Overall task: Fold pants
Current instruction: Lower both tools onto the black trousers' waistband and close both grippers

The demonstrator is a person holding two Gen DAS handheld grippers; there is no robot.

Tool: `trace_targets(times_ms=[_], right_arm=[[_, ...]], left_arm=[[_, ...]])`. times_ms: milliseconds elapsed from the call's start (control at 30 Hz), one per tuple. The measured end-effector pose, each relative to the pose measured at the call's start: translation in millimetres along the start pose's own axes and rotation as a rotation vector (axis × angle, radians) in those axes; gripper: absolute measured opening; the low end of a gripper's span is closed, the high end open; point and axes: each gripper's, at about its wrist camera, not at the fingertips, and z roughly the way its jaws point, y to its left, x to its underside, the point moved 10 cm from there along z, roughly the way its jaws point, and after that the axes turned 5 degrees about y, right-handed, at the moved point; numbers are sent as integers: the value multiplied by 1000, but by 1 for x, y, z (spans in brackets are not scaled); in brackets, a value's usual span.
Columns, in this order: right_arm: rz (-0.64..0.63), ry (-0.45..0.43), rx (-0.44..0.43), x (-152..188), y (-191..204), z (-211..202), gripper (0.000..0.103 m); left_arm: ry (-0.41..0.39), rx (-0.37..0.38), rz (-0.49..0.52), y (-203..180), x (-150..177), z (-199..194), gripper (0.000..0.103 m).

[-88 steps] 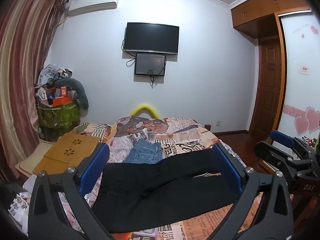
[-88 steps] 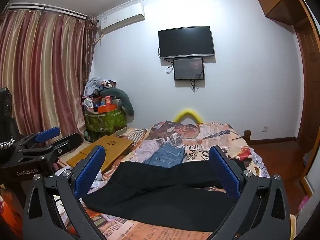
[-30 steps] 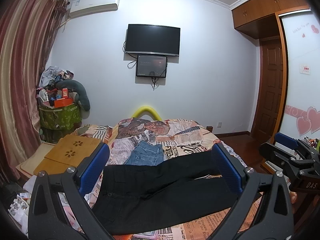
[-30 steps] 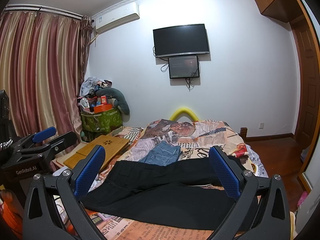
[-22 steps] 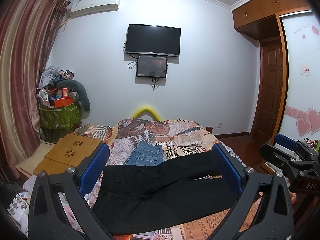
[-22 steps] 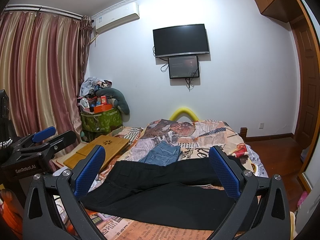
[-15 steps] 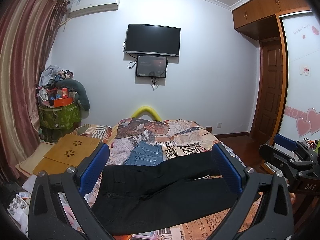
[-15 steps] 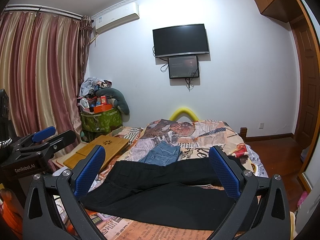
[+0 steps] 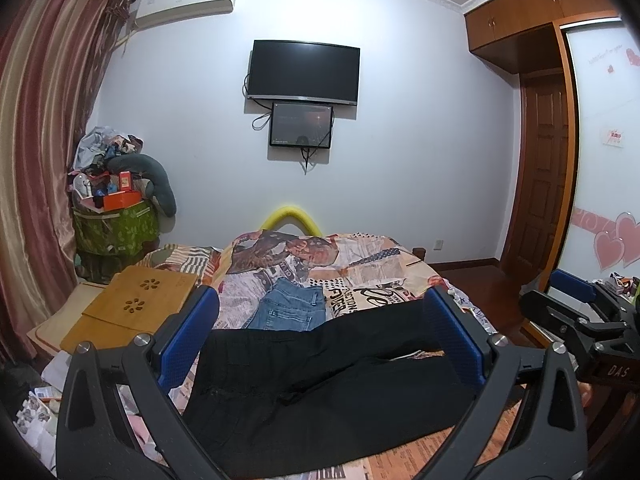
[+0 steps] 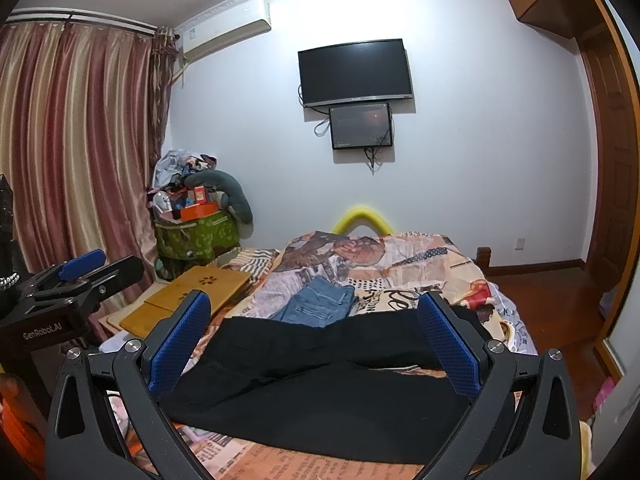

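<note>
Black pants lie spread flat across the near end of the bed, waist to the left, two legs to the right; they also show in the right wrist view. My left gripper is open and empty, held above the pants. My right gripper is open and empty, also above them. The right gripper shows at the right edge of the left wrist view. The left gripper shows at the left of the right wrist view.
Folded blue jeans lie on the bed beyond the pants. A wooden lap desk sits left of the bed. A green bin piled with clutter stands by the curtain. A door and wardrobe are at the right.
Both views have shifted only slightly. The pants lie as before and both grippers stay open.
</note>
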Motion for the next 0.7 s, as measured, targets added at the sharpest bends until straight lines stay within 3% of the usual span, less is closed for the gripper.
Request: trace_targets(times_ms=[267, 700], right_arm=[[11, 39, 58, -2, -32, 41, 103], [-18, 214, 166, 23, -116, 137, 103]], left_arm=[[53, -48, 8, 21, -12, 72, 103], [276, -201, -1, 108, 9, 238, 103]])
